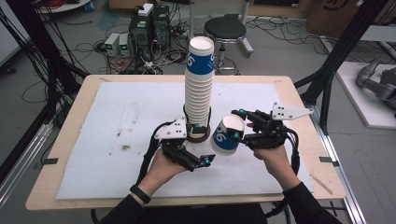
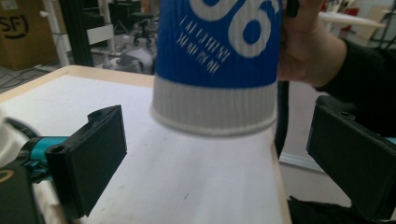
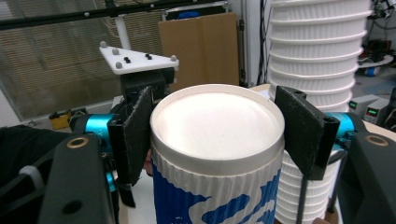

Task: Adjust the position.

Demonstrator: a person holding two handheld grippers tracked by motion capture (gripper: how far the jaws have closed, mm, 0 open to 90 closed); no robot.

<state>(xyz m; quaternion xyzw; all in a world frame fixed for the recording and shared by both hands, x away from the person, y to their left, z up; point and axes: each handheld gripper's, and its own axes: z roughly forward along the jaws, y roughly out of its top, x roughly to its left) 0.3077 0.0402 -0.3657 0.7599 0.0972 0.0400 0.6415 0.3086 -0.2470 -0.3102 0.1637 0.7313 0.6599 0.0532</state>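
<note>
White-matted table (image 1: 116,140), lab clutter behind. Right gripper (image 1: 239,130) clamps a blue-white paper cup (image 1: 227,135), tilted just right of cup stack (image 1: 199,88). Left gripper (image 1: 198,145) gapes near stack base. Judgement: level cup before nesting.

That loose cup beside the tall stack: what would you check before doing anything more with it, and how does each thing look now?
1. Right gripper gripping the loose cup on both sides: ok, a jaw presses each side in the right gripper view.
2. Cup off the table: ok, held tilted.
3. Left gripper free: ok, its jaws stand wide apart, gripping nothing.
4. Tall stack upright: ok.
5. Stack's base steady: cannot tell, the left gripper hides it in the high view.
</note>
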